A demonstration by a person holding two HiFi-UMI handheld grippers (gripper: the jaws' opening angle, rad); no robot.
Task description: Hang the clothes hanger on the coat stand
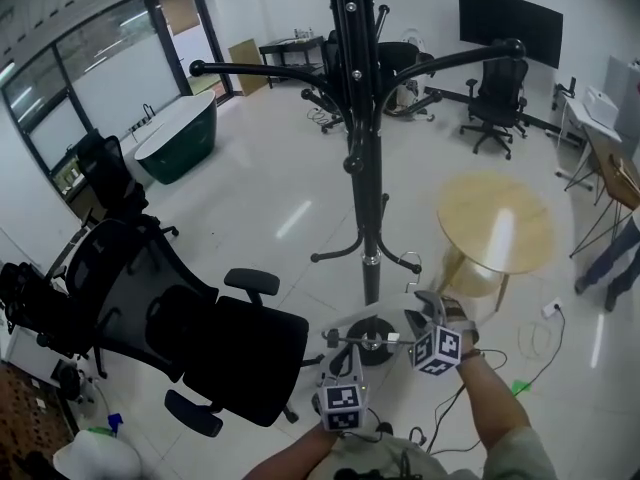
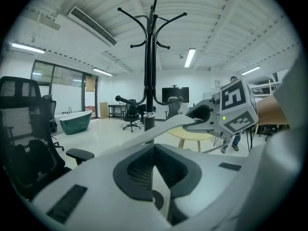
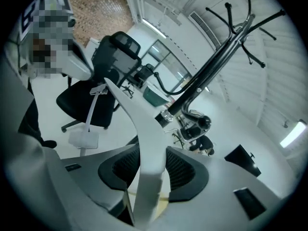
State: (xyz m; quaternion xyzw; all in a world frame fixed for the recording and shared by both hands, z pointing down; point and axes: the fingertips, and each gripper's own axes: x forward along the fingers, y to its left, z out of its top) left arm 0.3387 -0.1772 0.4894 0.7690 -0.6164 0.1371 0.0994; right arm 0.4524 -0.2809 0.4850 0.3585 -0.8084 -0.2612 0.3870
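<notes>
A white clothes hanger [image 1: 368, 339] spans the gap between my two grippers, low in front of the black coat stand [image 1: 365, 168]. My right gripper [image 1: 412, 325] is shut on one arm of the hanger [image 3: 139, 124], which runs up between its jaws [image 3: 151, 162]. My left gripper [image 1: 342, 360] holds the other end, and its jaws [image 2: 154, 147] look shut with the hanger [image 2: 159, 129] crossing their tips. The right gripper [image 2: 211, 114] shows at the far end of that arm. The stand's hooks [image 2: 150, 57] rise well above both grippers. A white clip [image 3: 84, 138] dangles from the hanger.
The stand's round base [image 1: 378, 353] lies just beyond the grippers. A black office chair [image 1: 200, 338] stands close on the left and a round wooden table [image 1: 495, 223] on the right. A person's legs [image 1: 610, 263] are at the far right, a green bathtub [image 1: 178, 136] at the back left.
</notes>
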